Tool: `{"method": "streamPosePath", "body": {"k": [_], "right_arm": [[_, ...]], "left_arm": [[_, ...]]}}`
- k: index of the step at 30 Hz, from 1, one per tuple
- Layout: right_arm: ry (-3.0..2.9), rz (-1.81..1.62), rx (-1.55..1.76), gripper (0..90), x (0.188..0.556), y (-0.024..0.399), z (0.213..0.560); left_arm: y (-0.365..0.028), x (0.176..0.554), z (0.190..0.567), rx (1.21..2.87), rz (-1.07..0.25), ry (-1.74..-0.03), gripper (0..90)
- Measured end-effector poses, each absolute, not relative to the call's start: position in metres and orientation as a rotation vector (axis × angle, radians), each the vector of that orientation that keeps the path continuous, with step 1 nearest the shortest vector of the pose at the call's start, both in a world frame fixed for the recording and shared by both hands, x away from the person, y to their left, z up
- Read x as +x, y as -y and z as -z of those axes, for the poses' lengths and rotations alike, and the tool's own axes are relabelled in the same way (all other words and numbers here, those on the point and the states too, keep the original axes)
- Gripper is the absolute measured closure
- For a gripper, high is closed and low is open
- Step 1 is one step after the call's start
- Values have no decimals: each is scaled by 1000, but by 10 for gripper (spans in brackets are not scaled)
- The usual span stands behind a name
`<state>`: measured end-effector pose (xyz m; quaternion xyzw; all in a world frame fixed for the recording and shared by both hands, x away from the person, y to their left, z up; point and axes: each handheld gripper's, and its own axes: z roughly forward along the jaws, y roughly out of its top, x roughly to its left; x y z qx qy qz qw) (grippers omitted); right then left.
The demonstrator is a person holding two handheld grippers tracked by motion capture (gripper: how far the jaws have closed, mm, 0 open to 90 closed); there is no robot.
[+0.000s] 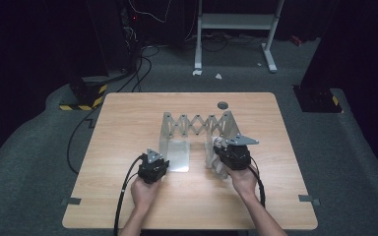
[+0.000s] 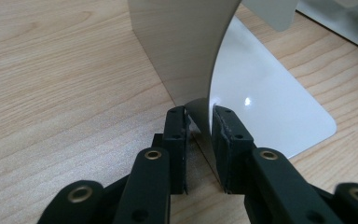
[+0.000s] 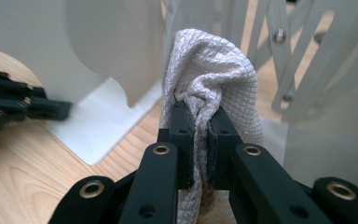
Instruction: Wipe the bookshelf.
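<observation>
A grey metal folding rack (image 1: 199,125) with a scissor lattice stands in the middle of the wooden table. My left gripper (image 2: 199,116) is shut on the thin lower edge of the rack's left upright plate (image 2: 182,46), beside its flat base plate (image 2: 270,107). In the high view this left gripper (image 1: 158,160) sits at the rack's front left. My right gripper (image 3: 200,112) is shut on a bunched white waffle-weave cloth (image 3: 214,65), which presses close to the lattice (image 3: 279,56). From above, the right gripper (image 1: 225,149) and the cloth (image 1: 214,163) are at the rack's right end.
A small dark round disc (image 1: 222,105) lies on the table (image 1: 128,128) behind the rack. Cables trail from both grippers off the front edge. Grey tape marks (image 1: 72,201) sit at the front corners. A white frame (image 1: 236,29) and equipment stand on the floor beyond.
</observation>
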<state>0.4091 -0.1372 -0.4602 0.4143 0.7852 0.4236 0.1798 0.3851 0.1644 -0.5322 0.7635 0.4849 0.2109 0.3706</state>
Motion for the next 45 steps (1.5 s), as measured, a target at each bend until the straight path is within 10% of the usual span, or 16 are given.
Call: {"method": "streamPosePath", "body": {"k": [45], "right_arm": [[-2260, -861, 1328, 830, 455, 126, 515]], "left_arm": [[-164, 385, 532, 1955, -537, -1247, 757]]}}
